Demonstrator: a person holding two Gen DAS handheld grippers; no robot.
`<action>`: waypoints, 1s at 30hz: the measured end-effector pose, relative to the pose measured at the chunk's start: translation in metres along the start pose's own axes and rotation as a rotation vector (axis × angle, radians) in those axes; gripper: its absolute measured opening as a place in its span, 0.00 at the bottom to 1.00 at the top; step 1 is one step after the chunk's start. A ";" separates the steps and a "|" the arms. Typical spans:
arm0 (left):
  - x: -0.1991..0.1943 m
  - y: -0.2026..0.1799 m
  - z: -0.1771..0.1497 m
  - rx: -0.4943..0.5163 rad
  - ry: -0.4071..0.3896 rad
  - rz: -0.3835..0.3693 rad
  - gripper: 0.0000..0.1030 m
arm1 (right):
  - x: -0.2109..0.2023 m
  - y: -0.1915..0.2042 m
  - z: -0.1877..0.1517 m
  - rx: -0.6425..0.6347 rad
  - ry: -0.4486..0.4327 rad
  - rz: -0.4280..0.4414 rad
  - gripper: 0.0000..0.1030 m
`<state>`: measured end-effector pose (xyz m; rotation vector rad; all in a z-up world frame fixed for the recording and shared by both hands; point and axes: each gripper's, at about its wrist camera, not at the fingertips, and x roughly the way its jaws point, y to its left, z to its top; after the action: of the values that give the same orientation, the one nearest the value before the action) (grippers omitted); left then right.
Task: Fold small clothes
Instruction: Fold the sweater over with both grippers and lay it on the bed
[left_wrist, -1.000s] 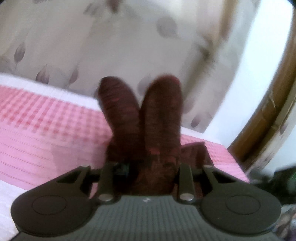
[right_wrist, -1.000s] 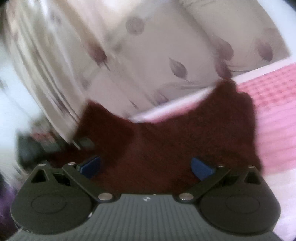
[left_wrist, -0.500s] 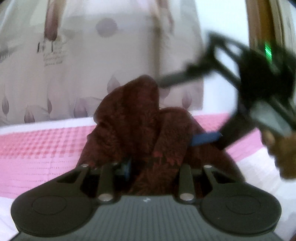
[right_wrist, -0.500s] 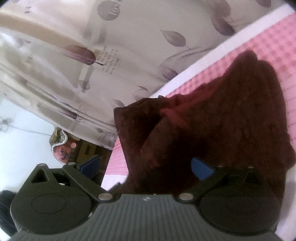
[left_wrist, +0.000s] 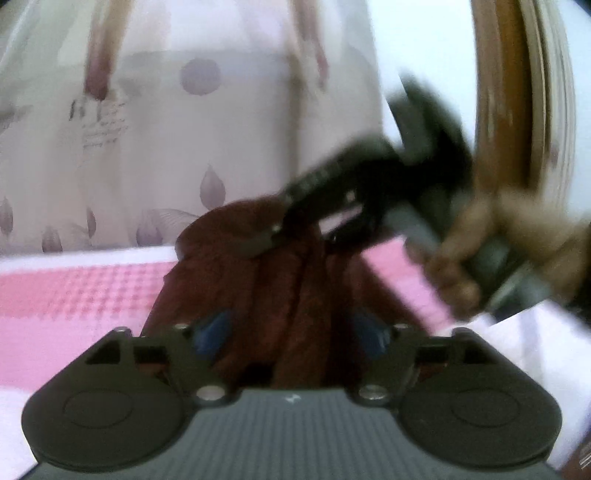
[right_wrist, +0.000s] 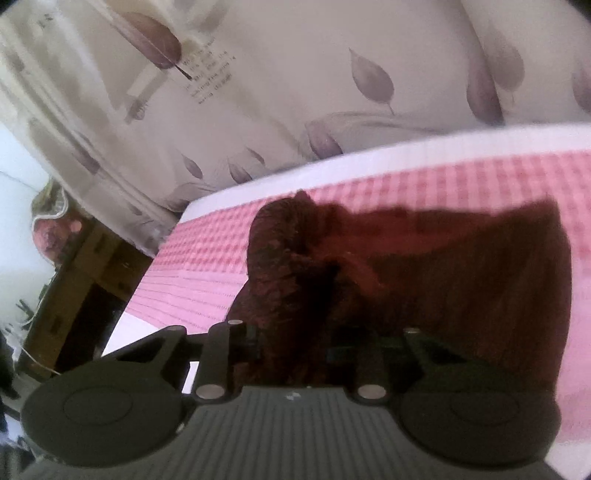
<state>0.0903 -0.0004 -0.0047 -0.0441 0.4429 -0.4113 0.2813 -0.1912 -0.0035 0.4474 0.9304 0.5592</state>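
your right gripper (right_wrist: 295, 347) has just closed on the dark red garment (right_wrist: 424, 266) bunched ahead on the pink checked cloth (right_wrist: 480, 177), so back the just-widened left gripper (left_wrist: 291, 328) clear without snagging.

I'm looking into a home bedroom: a pink checked bedsheet (right_wrist: 424, 177) is covering the bed, a leaf-print curtain (right_wrist: 295, 74) is hanging behind it, and a wooden cabinet (right_wrist: 85, 273) is standing at the bedside.
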 end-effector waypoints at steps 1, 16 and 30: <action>-0.013 0.007 0.003 -0.057 -0.013 -0.018 0.73 | -0.002 -0.004 0.003 0.005 -0.017 0.005 0.29; 0.005 0.024 0.005 -0.226 0.046 -0.212 0.91 | -0.041 -0.106 0.018 0.060 -0.203 0.080 0.25; 0.038 0.000 -0.009 -0.258 0.127 -0.373 0.91 | -0.041 -0.182 0.010 0.165 -0.330 0.101 0.24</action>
<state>0.1171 -0.0153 -0.0285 -0.3565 0.6145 -0.7240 0.3165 -0.3583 -0.0789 0.7161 0.6410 0.4833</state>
